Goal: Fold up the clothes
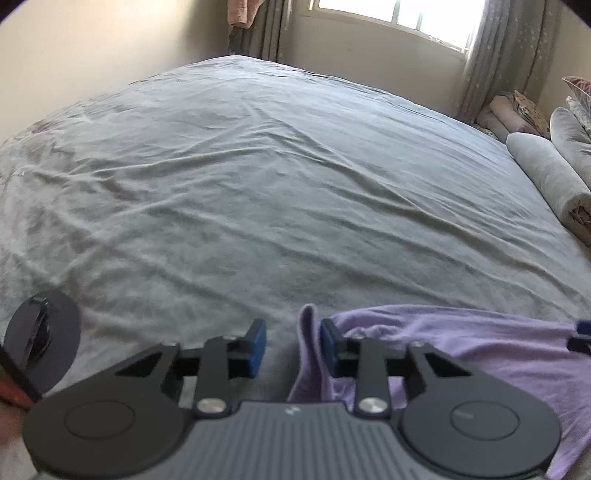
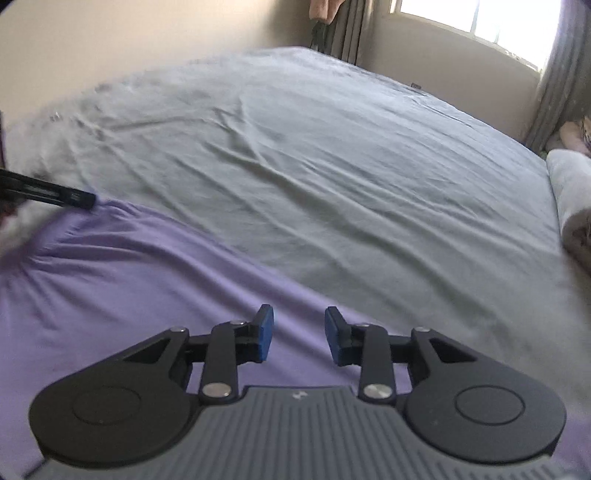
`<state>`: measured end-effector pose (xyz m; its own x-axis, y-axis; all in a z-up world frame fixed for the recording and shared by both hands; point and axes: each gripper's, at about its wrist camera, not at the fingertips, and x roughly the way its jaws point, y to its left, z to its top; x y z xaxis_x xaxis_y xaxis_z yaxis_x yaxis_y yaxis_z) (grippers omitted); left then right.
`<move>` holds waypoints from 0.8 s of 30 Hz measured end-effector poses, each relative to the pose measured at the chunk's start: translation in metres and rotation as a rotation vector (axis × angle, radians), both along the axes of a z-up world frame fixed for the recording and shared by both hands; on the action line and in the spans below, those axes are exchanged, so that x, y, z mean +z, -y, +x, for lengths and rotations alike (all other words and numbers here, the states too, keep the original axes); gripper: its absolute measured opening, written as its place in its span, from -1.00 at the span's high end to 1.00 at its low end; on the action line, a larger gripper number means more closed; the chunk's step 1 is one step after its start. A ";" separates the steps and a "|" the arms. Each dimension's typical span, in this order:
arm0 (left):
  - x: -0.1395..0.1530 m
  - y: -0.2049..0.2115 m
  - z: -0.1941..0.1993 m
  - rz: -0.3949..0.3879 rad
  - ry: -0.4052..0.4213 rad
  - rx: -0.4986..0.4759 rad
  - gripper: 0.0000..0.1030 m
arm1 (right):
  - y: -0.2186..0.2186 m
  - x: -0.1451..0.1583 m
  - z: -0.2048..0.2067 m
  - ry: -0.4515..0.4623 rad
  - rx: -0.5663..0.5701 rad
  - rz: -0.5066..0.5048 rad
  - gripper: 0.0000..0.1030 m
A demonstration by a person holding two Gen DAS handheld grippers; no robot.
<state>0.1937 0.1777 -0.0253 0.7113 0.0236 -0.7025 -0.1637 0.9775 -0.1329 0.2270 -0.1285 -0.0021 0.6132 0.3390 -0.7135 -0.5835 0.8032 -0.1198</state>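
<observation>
Both hand-held grippers spread, pinching nothing. Left hand-held gripper (image 1: 293, 345) sits at the left edge of the purple shirt (image 1: 461, 354); a fold of cloth lies between its pads, touching the right one. Right hand-held gripper (image 2: 299, 339) hovers over the shirt (image 2: 140, 280), which lies flat on the near side of the bed (image 2: 332, 177). Rolled bedding (image 1: 546, 177) far right; window (image 1: 399, 11) beyond.

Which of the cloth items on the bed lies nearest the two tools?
The purple garment, spread flat directly under the right tool and beside the left tool. The rolled grey bedding lies far off at the bed's right edge.
</observation>
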 end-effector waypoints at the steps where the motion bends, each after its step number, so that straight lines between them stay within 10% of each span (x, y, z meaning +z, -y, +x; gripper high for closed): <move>1: -0.001 0.000 0.002 -0.001 0.002 -0.006 0.62 | -0.002 -0.004 0.008 -0.001 0.006 -0.017 0.32; 11: -0.005 0.003 0.003 0.026 0.036 -0.054 0.81 | -0.003 -0.024 0.038 -0.107 0.112 -0.078 0.33; 14: -0.005 0.003 0.000 0.031 0.059 -0.047 0.86 | -0.005 -0.022 0.039 -0.129 0.123 -0.082 0.94; 24: 0.007 0.005 -0.014 0.109 0.210 0.006 0.89 | -0.008 -0.013 0.031 0.073 -0.001 -0.092 1.00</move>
